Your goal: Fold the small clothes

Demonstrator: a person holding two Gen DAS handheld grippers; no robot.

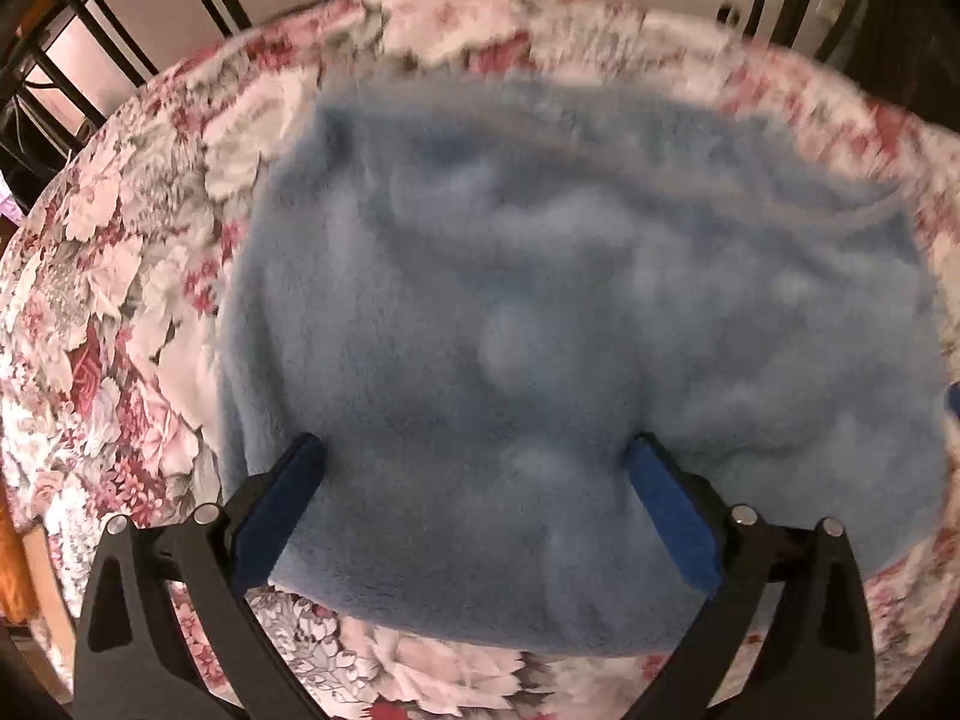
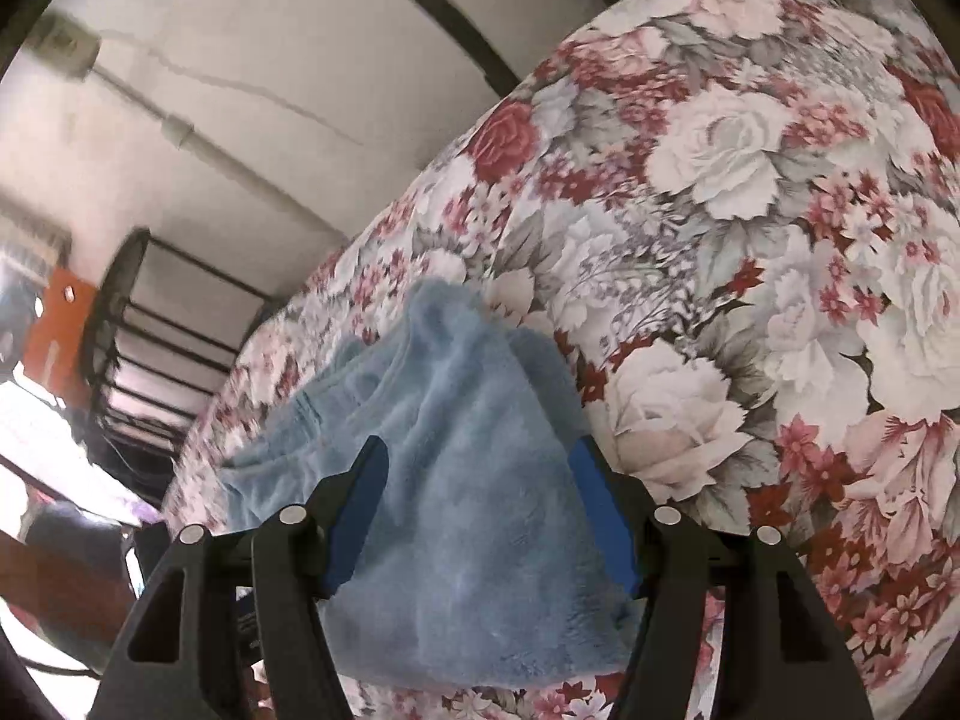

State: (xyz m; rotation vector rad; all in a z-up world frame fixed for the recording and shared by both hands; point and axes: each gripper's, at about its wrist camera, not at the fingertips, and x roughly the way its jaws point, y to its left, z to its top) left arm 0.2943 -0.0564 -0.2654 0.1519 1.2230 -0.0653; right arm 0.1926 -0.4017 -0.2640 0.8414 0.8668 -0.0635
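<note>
Blue fleece garment (image 1: 540, 330) lies spread over the floral bedspread (image 1: 120, 300), filling the frame's middle. Left gripper (image 1: 474, 456) hangs over its lower edge, jaws wide, gripping nothing. Right gripper (image 2: 477, 456) is spread too, fleece beneath its fingers, nothing pinched.

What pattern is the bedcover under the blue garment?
Floral: pink, red and white roses with grey leaves on the bedcover. It shows best in the right wrist view, sharper than the left.

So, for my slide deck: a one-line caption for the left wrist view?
Open left tongs poised over a fluffy blue garment spread on a floral bedspread.
</note>
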